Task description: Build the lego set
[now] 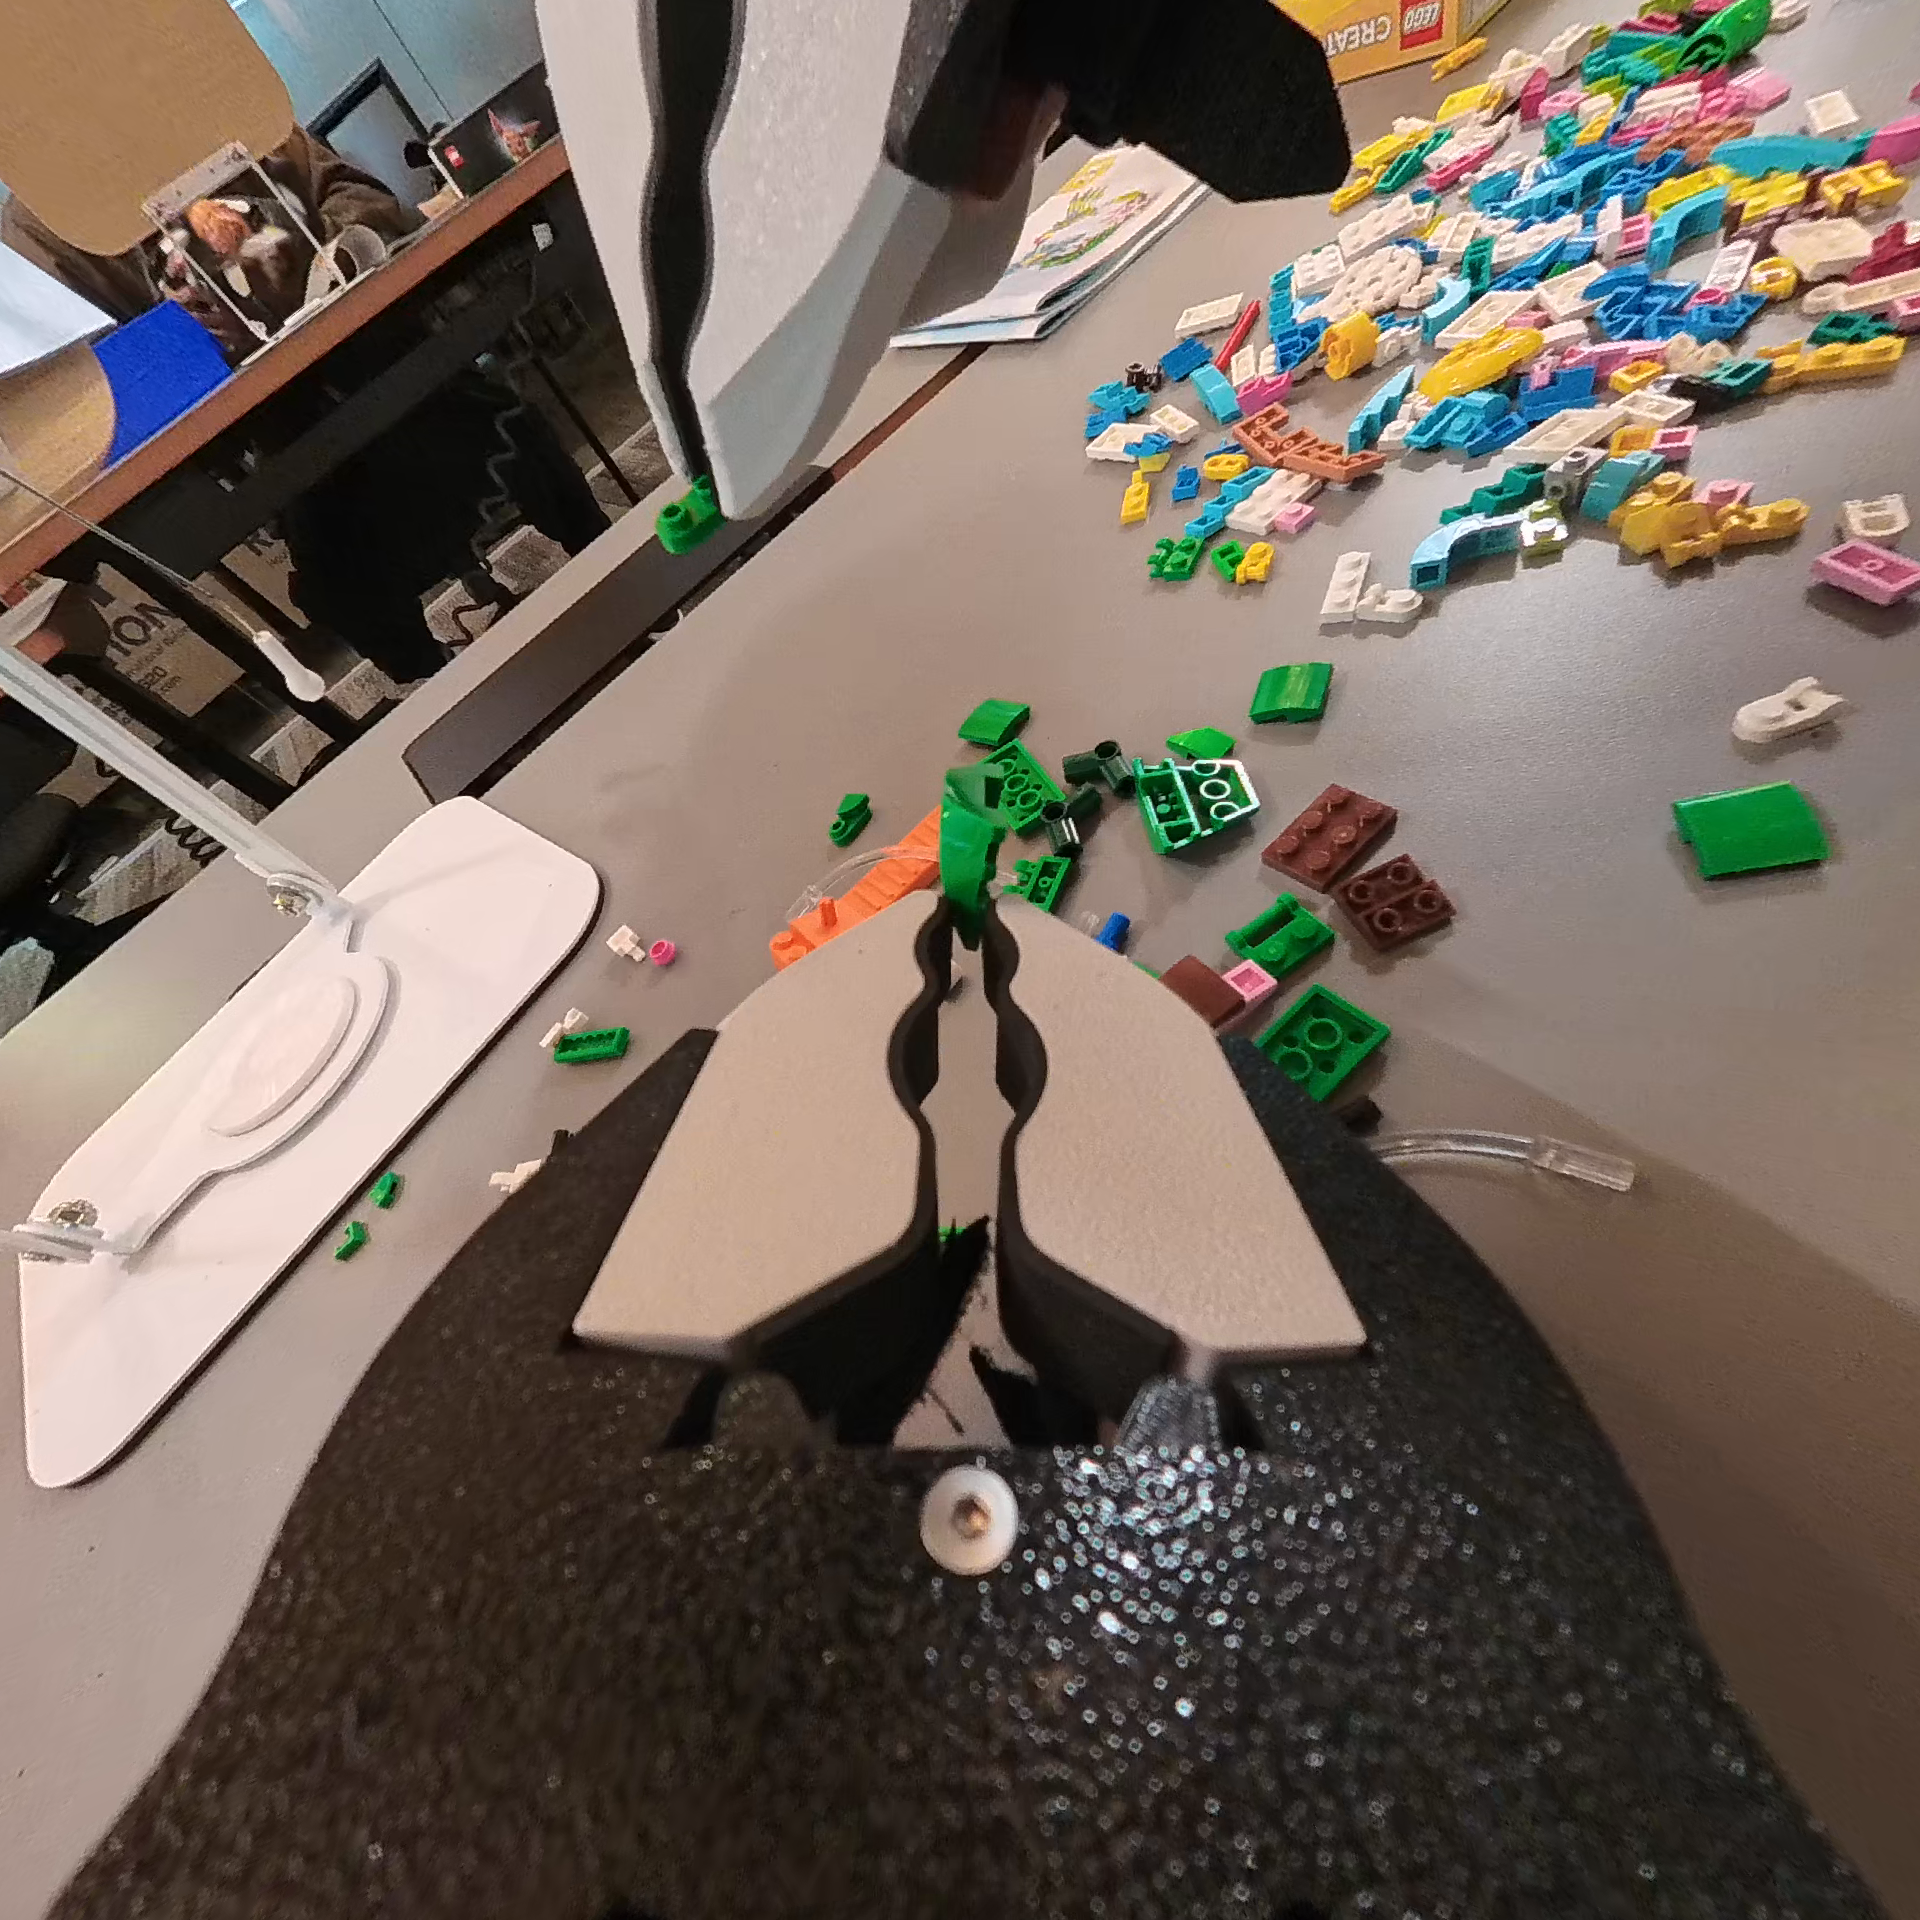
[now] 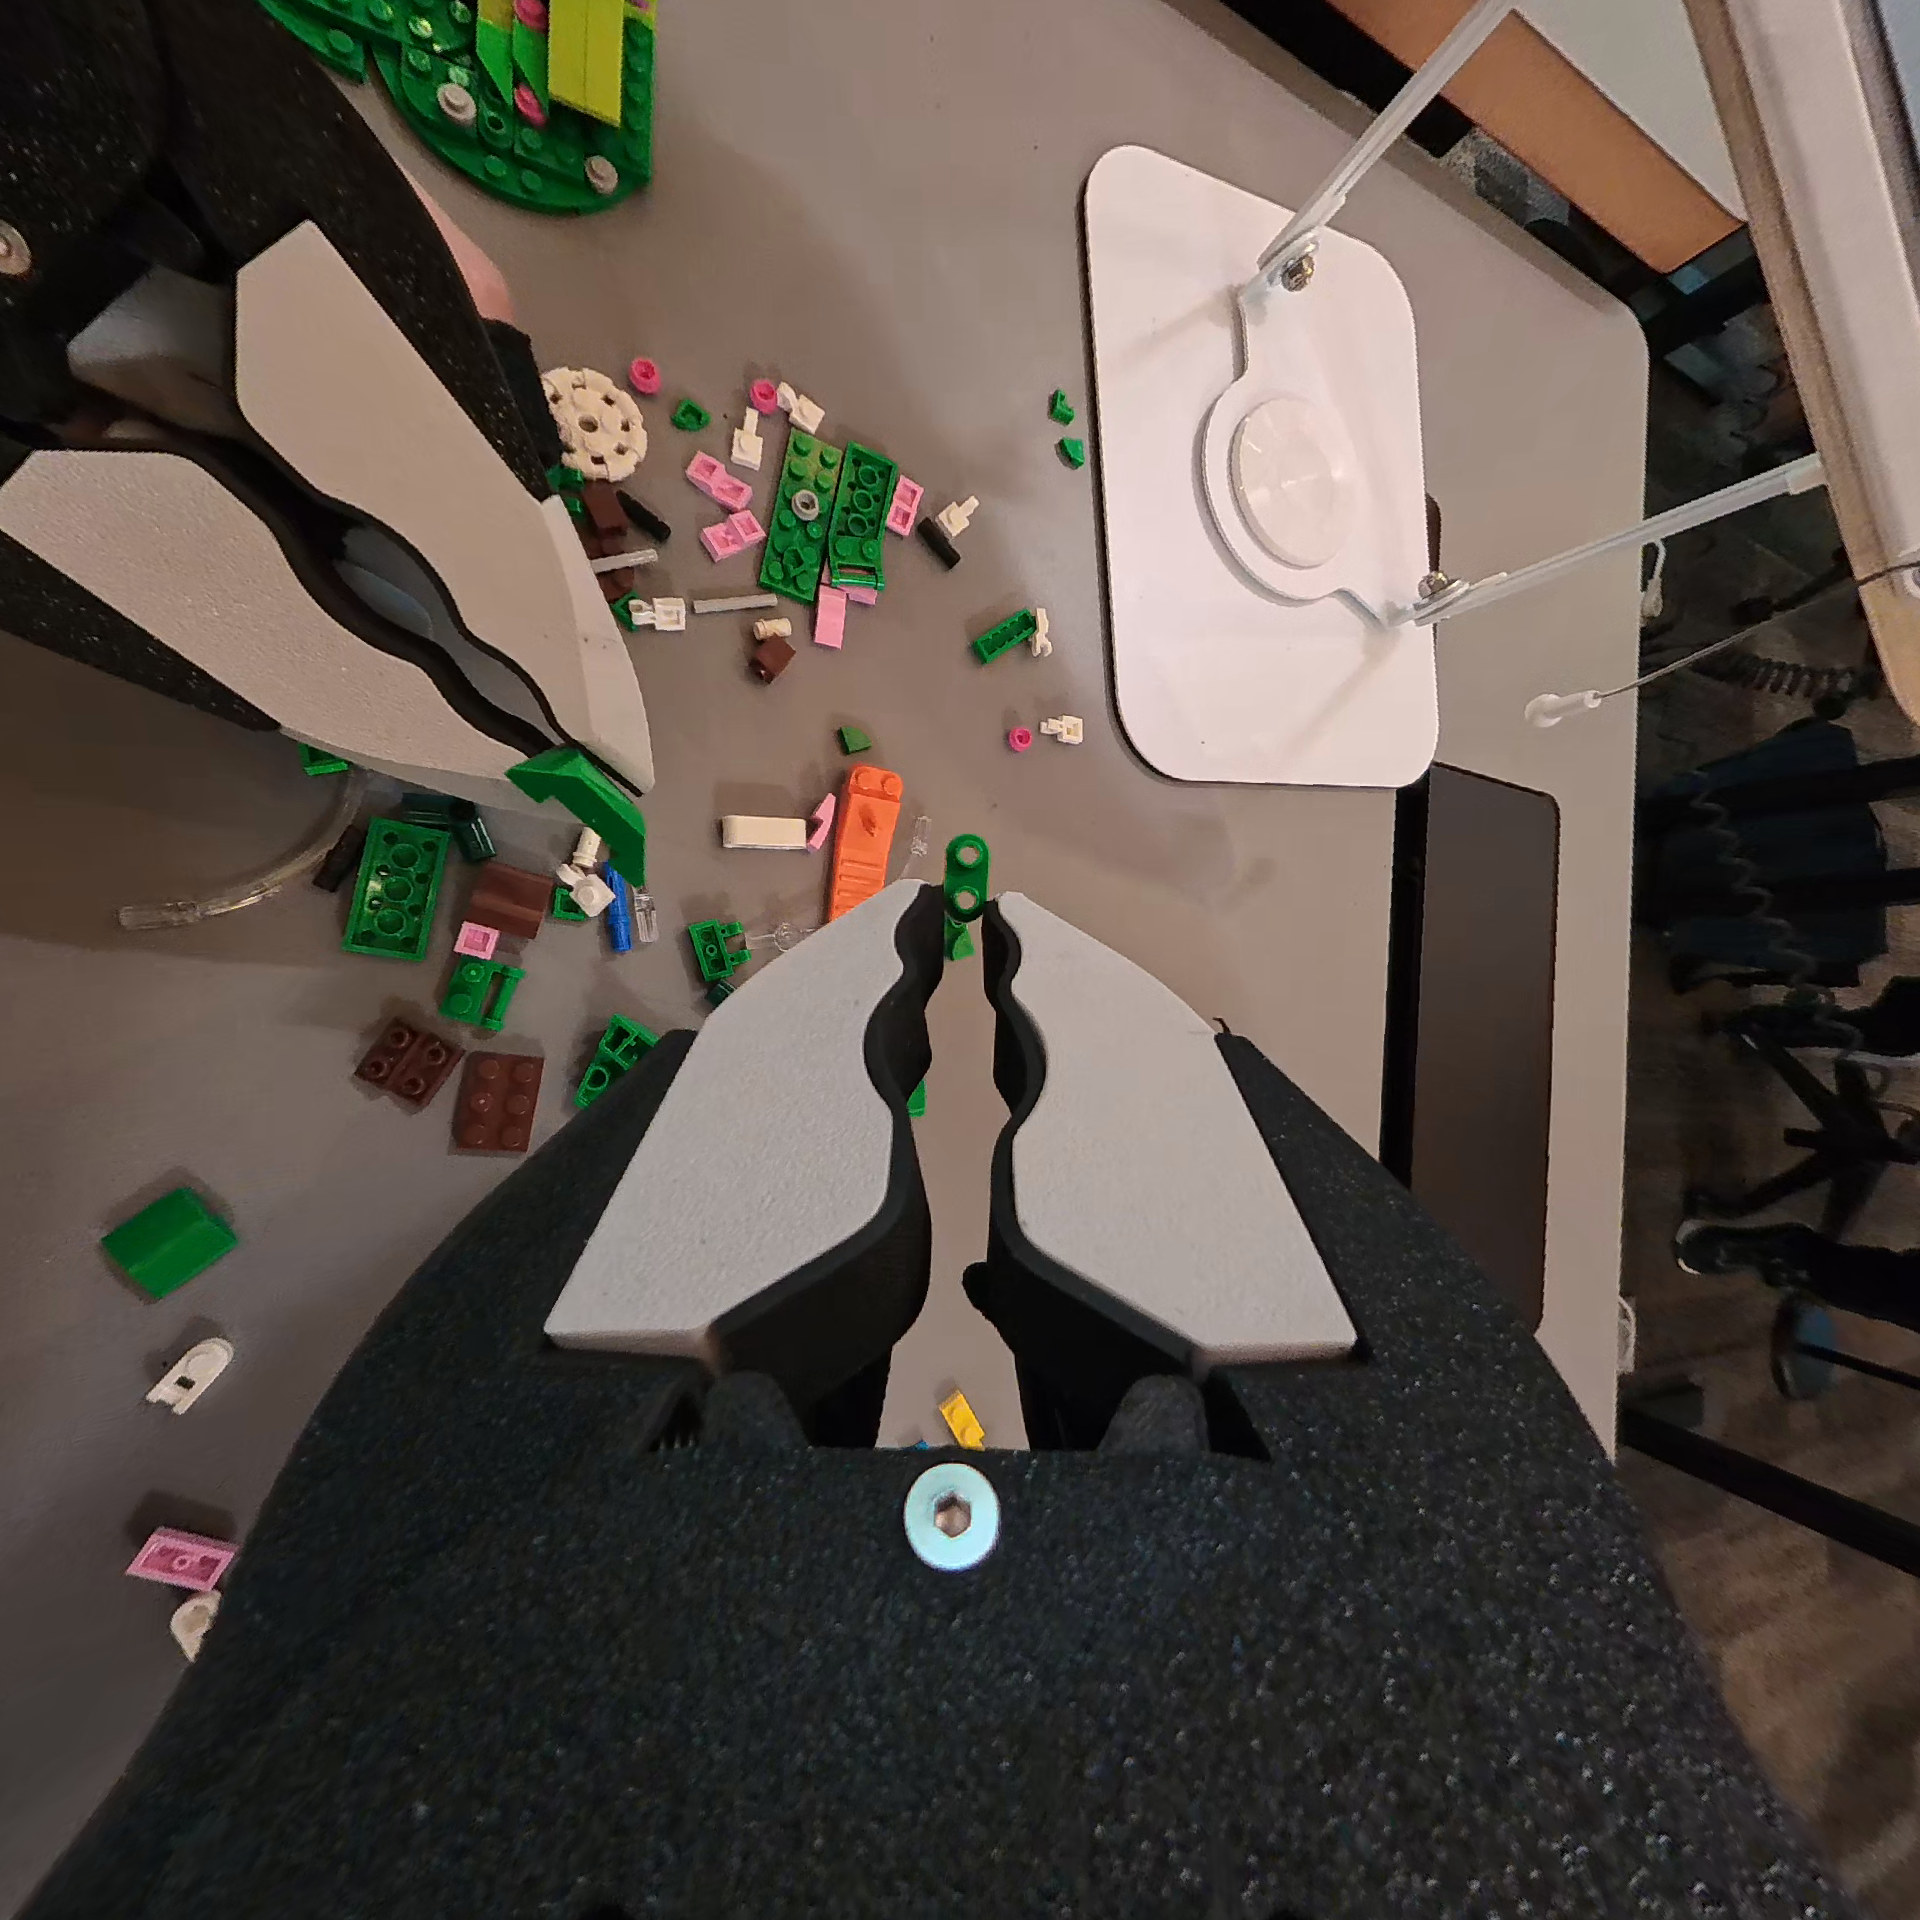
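A: Start big. Your grey table [image 1: 1039, 582] carries a wide heap of mixed bricks [image 1: 1538, 312] at 1 o'clock in the left wrist view, with an instruction booklet [image 1: 1081, 239] at 12 o'clock of it.

B: And the white base plate [image 2: 1268, 468]?

A: At 1 o'clock in the right wrist view, a clear stand bolted on it. The half-built green leaf model [image 2: 520, 94] sits at 11 o'clock there, cut by the frame edge.

B: Smaller pieces?

A: 2 brown plates [image 1: 1361, 868] lie side by side at 2 o'clock of your left claw [image 1: 966, 925]; an orange piece [image 2: 868, 842] lies just at 11 o'clock of your right claw [image 2: 964, 914].

B: The claws?

A: Your left claw is nearly closed, pinching a curved green piece [image 1: 971, 857] at its tips. Your right claw is likewise narrowed onto a small green 2-hole plate [image 2: 966, 878], raised above the table.
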A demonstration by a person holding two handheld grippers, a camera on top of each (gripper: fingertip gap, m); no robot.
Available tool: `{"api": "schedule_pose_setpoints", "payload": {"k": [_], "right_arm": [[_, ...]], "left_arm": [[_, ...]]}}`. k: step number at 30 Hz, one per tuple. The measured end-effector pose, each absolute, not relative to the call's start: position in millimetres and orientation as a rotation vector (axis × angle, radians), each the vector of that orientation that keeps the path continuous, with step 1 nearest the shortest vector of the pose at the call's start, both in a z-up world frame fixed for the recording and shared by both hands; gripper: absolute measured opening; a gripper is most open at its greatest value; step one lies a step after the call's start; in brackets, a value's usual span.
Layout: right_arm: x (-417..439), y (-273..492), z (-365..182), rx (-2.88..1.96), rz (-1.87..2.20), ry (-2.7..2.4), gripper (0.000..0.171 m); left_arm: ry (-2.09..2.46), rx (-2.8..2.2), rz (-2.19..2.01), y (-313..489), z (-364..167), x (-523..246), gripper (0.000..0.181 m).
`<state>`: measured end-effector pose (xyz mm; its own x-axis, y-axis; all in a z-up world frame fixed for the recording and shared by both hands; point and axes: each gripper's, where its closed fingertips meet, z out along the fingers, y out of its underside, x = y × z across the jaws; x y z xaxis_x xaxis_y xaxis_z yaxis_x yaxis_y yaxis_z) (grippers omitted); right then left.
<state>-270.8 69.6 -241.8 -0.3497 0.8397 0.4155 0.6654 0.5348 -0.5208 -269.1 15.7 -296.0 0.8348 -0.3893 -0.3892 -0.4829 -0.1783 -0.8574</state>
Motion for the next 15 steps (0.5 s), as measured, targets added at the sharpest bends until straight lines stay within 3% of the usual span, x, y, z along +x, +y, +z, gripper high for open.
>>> {"api": "schedule_pose_setpoints", "payload": {"k": [15], "right_arm": [[-272.3, 66.1, -244.3, -1.207, 0.366, -2.136, 0.006]], "left_arm": [[0.679, -1.793, 0.095, 15.1, -296.2, -267.8, 0.005]]}}
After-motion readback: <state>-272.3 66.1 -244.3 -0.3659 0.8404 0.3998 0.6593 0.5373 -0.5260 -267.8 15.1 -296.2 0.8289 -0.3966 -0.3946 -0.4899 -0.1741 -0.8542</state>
